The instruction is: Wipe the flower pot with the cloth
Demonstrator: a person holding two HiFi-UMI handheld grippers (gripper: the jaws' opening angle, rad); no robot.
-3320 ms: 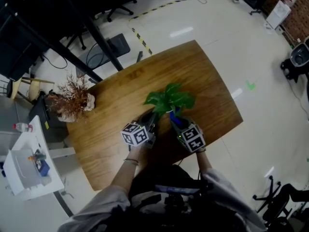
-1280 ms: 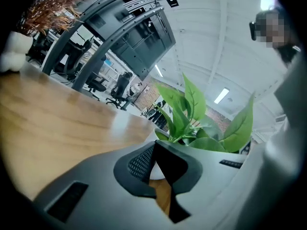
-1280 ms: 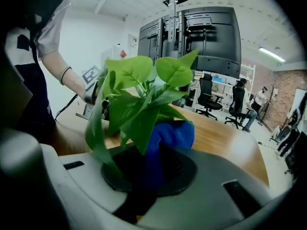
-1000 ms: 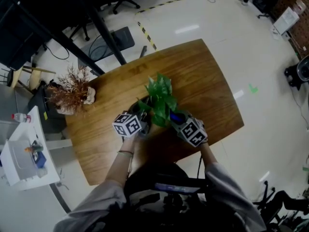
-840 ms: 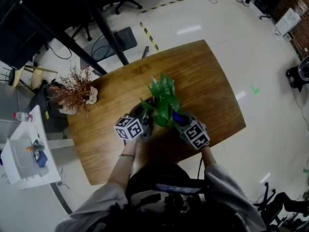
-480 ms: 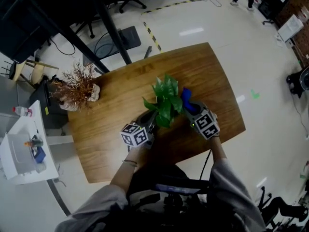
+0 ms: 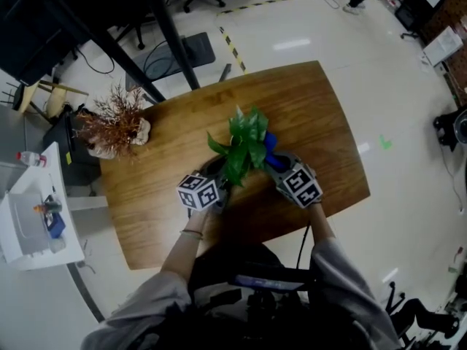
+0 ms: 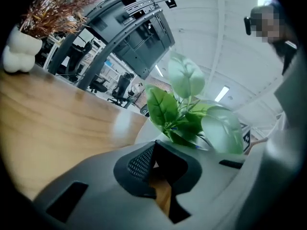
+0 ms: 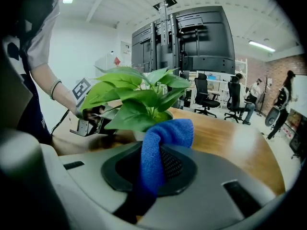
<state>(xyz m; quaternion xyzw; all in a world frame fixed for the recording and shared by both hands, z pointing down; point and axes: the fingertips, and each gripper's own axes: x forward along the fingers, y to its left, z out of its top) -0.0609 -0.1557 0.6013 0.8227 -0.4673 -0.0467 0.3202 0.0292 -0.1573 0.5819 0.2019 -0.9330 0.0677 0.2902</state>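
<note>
Our right gripper [image 9: 152, 164] is clamped tight on the blue cloth [image 9: 168, 133], whose bunched end sits just beside the leafy plant [image 9: 139, 104]. Our left gripper [image 8: 154, 159] is pinched to a thin slit on the rim of the white flower pot [image 8: 143, 131]. The pot stands mid-frame in the head view, on the wooden table [image 7: 314, 108].

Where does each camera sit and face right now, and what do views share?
Head view: on the person's head, facing steeply down at the oval wooden table, green leafy plant, left gripper, right gripper, both forearms.
Left gripper view: on the left gripper, facing past its closed fingers at the white flower pot; person's torso shows.
Right gripper view: on the right gripper, facing past the blue cloth in its fingers; left forearm shows.
All three share the plant.
</note>
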